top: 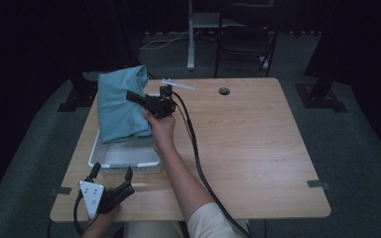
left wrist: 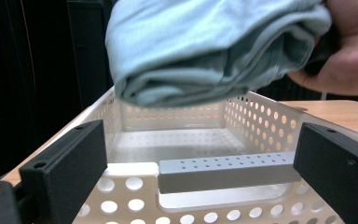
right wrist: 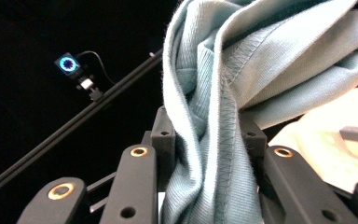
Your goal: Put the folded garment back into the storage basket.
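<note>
At the table's [top: 258, 148] near left corner, the left gripper [top: 111, 171] rests low in the person's hand, its jaws spread wide and holding nothing. They point at the near end of a white perforated basket [top: 121, 159], and in the left gripper view they stand either side of its grey handle bar [left wrist: 226, 170] without touching it. Beyond that, the right hand [top: 161, 126] reaches forward along the basket's right side with the right gripper [top: 136, 97], whose jaws are clamped on a folded teal cloth [top: 121, 101]. In the right gripper view the bunched fabric [right wrist: 214, 121] is pinched between them. It hangs over the basket's far half, clear of the floor of the basket in the left gripper view. Farther back a small clear strip [top: 178, 84] and a dark round grommet [top: 223, 91] sit near the far edge.
</note>
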Action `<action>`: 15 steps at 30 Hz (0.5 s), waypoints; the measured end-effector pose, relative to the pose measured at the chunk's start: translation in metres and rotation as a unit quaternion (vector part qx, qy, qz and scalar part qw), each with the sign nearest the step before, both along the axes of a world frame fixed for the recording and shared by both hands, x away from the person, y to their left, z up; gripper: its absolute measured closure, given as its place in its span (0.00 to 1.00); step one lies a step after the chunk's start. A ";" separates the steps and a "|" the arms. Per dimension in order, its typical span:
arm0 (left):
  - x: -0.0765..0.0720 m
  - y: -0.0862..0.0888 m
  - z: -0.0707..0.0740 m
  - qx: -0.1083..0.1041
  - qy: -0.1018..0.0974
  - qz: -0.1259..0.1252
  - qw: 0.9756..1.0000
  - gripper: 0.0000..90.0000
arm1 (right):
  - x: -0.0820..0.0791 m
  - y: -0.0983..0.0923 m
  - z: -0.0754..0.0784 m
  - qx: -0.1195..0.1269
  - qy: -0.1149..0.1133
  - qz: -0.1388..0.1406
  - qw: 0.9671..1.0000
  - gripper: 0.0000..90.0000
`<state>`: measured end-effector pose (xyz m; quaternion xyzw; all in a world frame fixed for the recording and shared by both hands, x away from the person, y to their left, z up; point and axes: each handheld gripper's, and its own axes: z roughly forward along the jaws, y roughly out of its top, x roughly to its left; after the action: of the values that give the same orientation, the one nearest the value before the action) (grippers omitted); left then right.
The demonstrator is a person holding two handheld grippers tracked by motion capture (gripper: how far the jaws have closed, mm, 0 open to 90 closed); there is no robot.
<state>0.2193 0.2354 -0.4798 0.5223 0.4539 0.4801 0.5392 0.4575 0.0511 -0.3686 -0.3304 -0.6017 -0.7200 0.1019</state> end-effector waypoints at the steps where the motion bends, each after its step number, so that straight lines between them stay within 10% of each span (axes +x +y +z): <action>1: 0.000 0.000 0.000 0.000 0.000 0.000 1.000 0.05 | 0.001 0.001 -0.003 -0.004 0.004 -0.001 1.000 0.76; 15: 0.000 0.000 0.000 0.001 0.000 -0.002 1.000 0.05 | -0.002 0.014 -0.020 -0.059 0.017 -0.006 0.998 0.76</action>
<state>0.2191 0.2357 -0.4798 0.5240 0.4526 0.4792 0.5394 0.4552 0.0656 -0.3890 -0.3514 -0.6397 -0.6780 0.0877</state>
